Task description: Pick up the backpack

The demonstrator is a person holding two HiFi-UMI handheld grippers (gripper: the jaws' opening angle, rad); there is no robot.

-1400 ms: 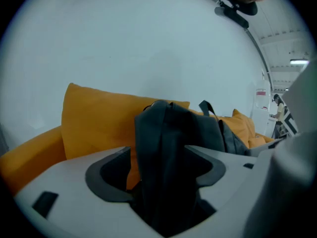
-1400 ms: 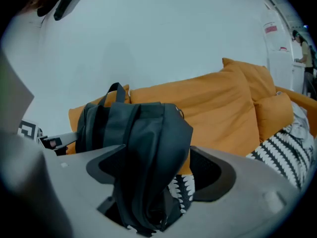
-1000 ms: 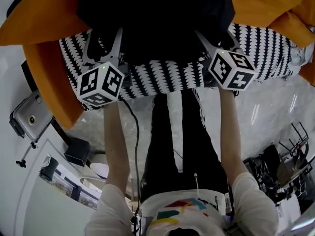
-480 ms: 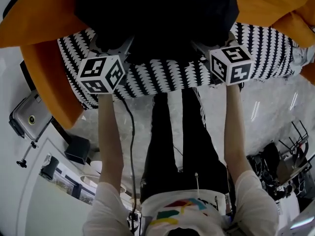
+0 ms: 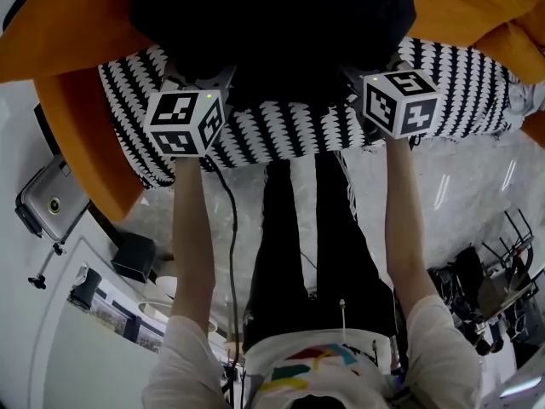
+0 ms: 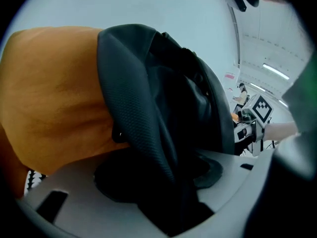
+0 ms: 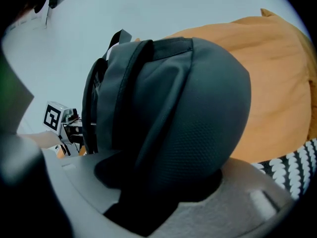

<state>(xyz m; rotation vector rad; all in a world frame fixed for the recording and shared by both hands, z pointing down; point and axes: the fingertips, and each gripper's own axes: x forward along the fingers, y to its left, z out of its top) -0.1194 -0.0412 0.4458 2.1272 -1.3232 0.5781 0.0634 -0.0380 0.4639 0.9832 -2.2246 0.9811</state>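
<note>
A black backpack lies on a black-and-white patterned cover, with orange cloth around it. My left gripper is at its left side and my right gripper at its right side. In the left gripper view a padded mesh edge of the backpack runs down into the gap of the left gripper, whose jaws are closing on it. In the right gripper view the rounded side of the backpack fills the right gripper, whose jaws are also closing. The fingertips are hidden by the fabric.
Orange cloth rises behind the backpack on both sides. Below the cover's edge is a pale floor with a grey device, a black box and a pile of dark gear. The person's legs stand close to the cover.
Both grippers have pushed forward and down against the backpack's sides and rolled, so their marker cubes show other faces. The backpack has stayed where it was.
</note>
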